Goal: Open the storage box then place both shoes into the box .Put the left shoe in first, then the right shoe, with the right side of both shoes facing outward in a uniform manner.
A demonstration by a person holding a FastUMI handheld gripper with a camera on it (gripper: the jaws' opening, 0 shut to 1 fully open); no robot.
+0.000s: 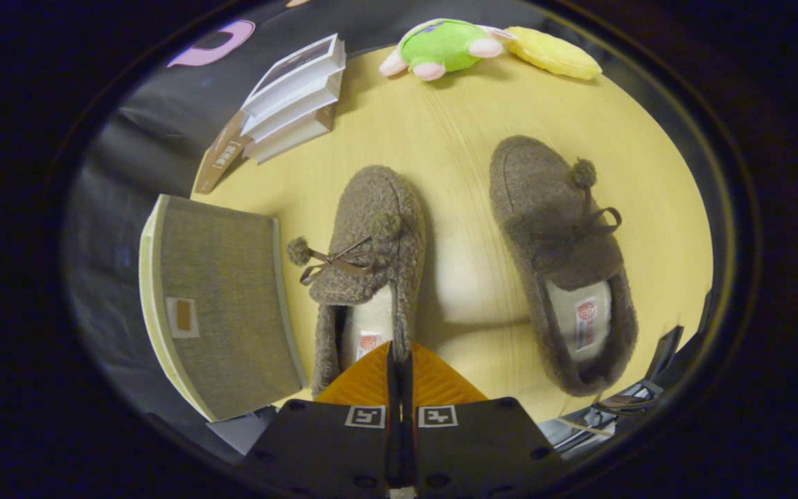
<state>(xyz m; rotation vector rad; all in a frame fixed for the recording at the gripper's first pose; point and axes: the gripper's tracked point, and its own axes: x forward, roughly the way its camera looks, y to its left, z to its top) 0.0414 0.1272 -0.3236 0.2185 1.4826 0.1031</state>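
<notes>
1. Tool (399, 371) sits low over the near end of the counter (454, 118); its two fingers are pressed together with only a thin seam between them; nothing is caught in that seam.

2. Left shoe (371, 229) lies just ahead of the fingers, heel end toward them, toe pointing away; the fingertips overlap the heel opening in the view, though contact cannot be told.

3. Right shoe (558, 256) lies beside it on the right, apart from it, toe also pointing away; bare counter shows between the two.

4. Storage box (222, 312) stands at the counter's left edge, just beside the left shoe; its grey fabric lid looks flat and down, so I judge it not yet opened.

5. Beyond the shoes: a stack of books (295, 93) at the far left, a green plush toy (440, 47) and a yellow plush (555, 52) at the far edge; all well clear of the work.

6. Step in hand, as I judge it: the very first one, opening the box; neither shoe is gripped.

7. Next move calls for swinging the tool left toward the box, finding the lid's edge or the small tab on its near face, and lifting; the fingers would need to part first to take hold.
</notes>
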